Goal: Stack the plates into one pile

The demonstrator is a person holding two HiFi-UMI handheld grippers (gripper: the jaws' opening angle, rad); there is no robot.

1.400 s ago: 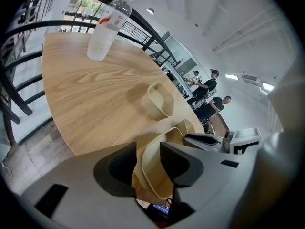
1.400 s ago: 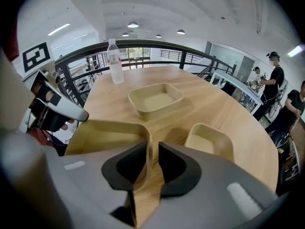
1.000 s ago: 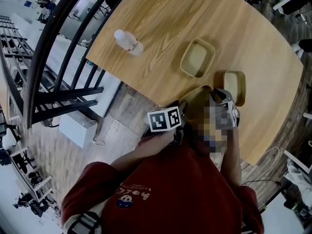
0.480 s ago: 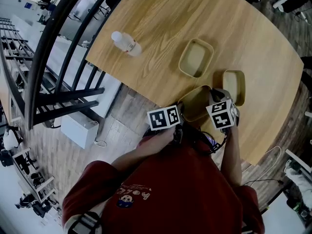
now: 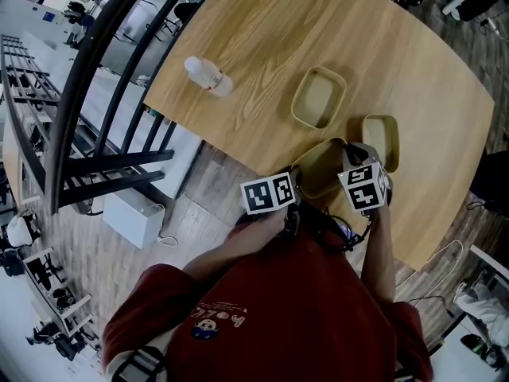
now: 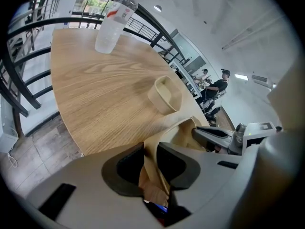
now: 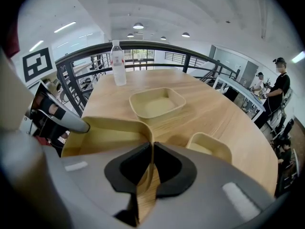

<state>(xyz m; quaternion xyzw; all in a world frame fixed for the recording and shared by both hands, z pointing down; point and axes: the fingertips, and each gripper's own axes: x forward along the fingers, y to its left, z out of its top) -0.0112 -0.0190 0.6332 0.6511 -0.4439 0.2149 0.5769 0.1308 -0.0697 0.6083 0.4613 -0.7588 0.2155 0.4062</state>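
Three beige rectangular plates lie on the wooden table [image 5: 262,30]. The near plate [image 5: 320,172] sits at the table's front edge, with both grippers on it. My left gripper [image 5: 297,180] has just been closing its jaws, and its pads now press the plate's left rim [image 6: 148,142]. The jaws of my right gripper [image 5: 351,162] have also just been closing, and they pinch the thin right rim [image 7: 150,142]. A second plate [image 5: 319,97] lies farther back. The third plate [image 5: 382,140] lies to the right, close beside the right gripper.
A clear plastic water bottle [image 5: 208,73] stands near the table's left edge, well away from the plates. A black railing [image 5: 95,78] runs along the left below the table edge. People sit at desks in the background [image 6: 217,86].
Both grippers stay at the near plate's rim. None of the three plates has shifted.
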